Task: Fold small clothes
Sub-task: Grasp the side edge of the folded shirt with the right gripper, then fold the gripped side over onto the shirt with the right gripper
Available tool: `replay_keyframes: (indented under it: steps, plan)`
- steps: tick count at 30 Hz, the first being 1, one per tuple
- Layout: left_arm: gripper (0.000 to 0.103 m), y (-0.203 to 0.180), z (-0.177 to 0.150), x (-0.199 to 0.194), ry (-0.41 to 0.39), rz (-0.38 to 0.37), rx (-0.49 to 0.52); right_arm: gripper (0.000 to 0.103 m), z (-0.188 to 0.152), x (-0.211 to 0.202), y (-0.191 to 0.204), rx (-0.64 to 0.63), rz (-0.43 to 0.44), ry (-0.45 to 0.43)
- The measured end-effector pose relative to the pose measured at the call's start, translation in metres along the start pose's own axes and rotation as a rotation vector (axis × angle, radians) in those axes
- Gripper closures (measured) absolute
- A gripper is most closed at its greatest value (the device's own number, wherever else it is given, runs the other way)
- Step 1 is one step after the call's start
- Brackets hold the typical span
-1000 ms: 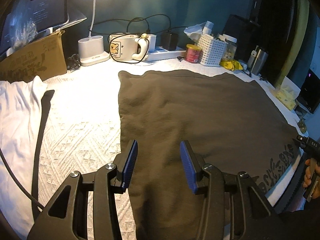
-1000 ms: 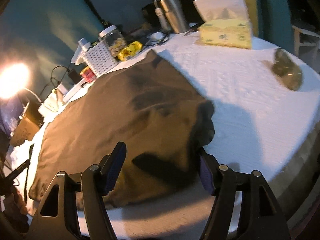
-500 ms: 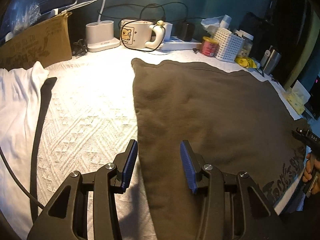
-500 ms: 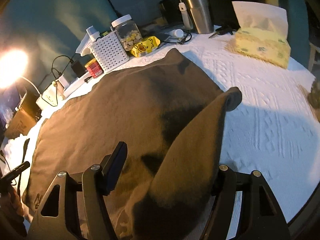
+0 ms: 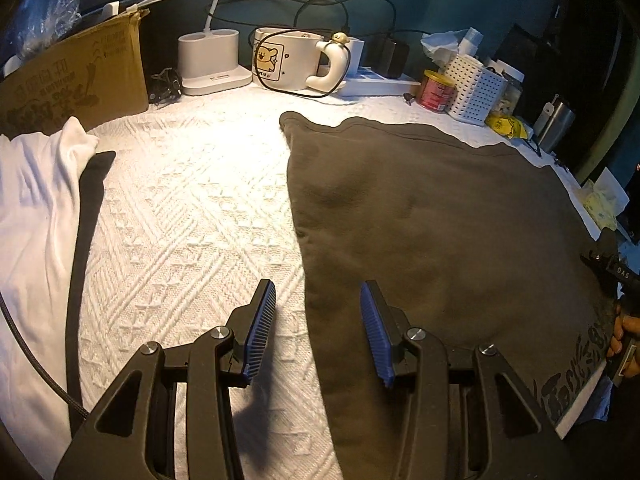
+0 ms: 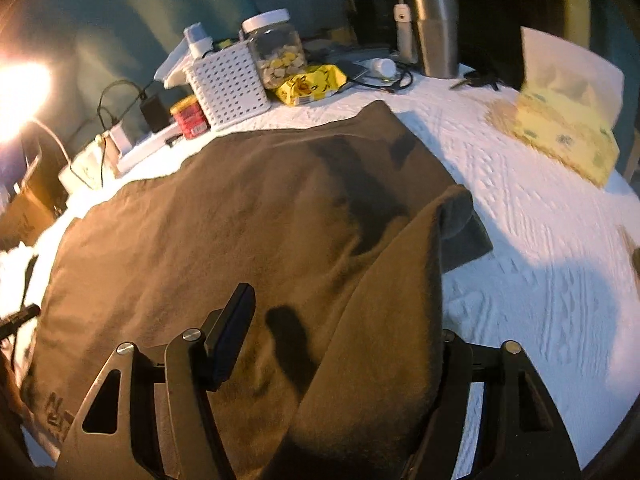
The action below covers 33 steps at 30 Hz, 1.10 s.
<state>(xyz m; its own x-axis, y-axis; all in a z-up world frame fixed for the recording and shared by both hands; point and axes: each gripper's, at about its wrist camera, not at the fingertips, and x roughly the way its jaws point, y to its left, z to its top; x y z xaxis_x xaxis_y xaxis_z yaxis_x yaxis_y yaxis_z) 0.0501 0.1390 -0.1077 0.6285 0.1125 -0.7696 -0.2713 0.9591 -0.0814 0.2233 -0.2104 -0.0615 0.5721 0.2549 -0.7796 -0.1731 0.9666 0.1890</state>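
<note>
A dark olive-brown garment [image 5: 440,220] lies spread flat on the white textured table cover [image 5: 192,208], with printed lettering near its front edge. My left gripper [image 5: 318,322] is open and empty, its fingers straddling the garment's left edge. In the right wrist view the same garment [image 6: 240,220] fills the middle. My right gripper [image 6: 340,344] stands wide apart, and a lifted fold of the garment's right side [image 6: 392,300] drapes over its right finger and hides it. I cannot tell whether the fold is pinched.
White cloth [image 5: 32,208] and a black strap [image 5: 84,240] lie at the left. Along the back stand a cardboard box [image 5: 76,80], lamp base [image 5: 212,60], mug [image 5: 288,60], red can [image 5: 434,90], white basket [image 6: 228,84], jar [image 6: 276,52], steel tumbler [image 6: 434,28]. A tissue pack [image 6: 564,120] lies right.
My left gripper slid left, from over the garment to its left edge. My right gripper has lifted the garment's right side, which now drapes over its right finger.
</note>
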Motion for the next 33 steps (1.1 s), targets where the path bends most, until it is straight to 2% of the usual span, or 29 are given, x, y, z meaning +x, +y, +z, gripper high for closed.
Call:
replay_keyframes:
  steps: [2, 6, 16, 25, 33]
  plan:
    - [0.059, 0.002, 0.002, 0.002, 0.003, -0.006, -0.006, 0.072, 0.002, 0.003, 0.004, -0.023, -0.023, 0.003]
    - [0.059, 0.005, 0.009, 0.002, -0.001, -0.018, -0.002, 0.080, 0.007, 0.005, 0.006, -0.025, -0.005, 0.019]
    - [0.059, 0.015, 0.018, -0.008, -0.036, -0.032, 0.005, 0.082, 0.025, -0.018, 0.055, -0.146, -0.022, -0.050]
    - [0.059, 0.030, 0.011, -0.015, -0.049, -0.036, -0.025, 0.082, 0.029, -0.027, 0.127, -0.308, 0.041, -0.072]
    - [0.059, 0.037, 0.007, -0.018, -0.042, -0.031, -0.034, 0.082, 0.021, -0.028, 0.190, -0.430, 0.135, -0.062]
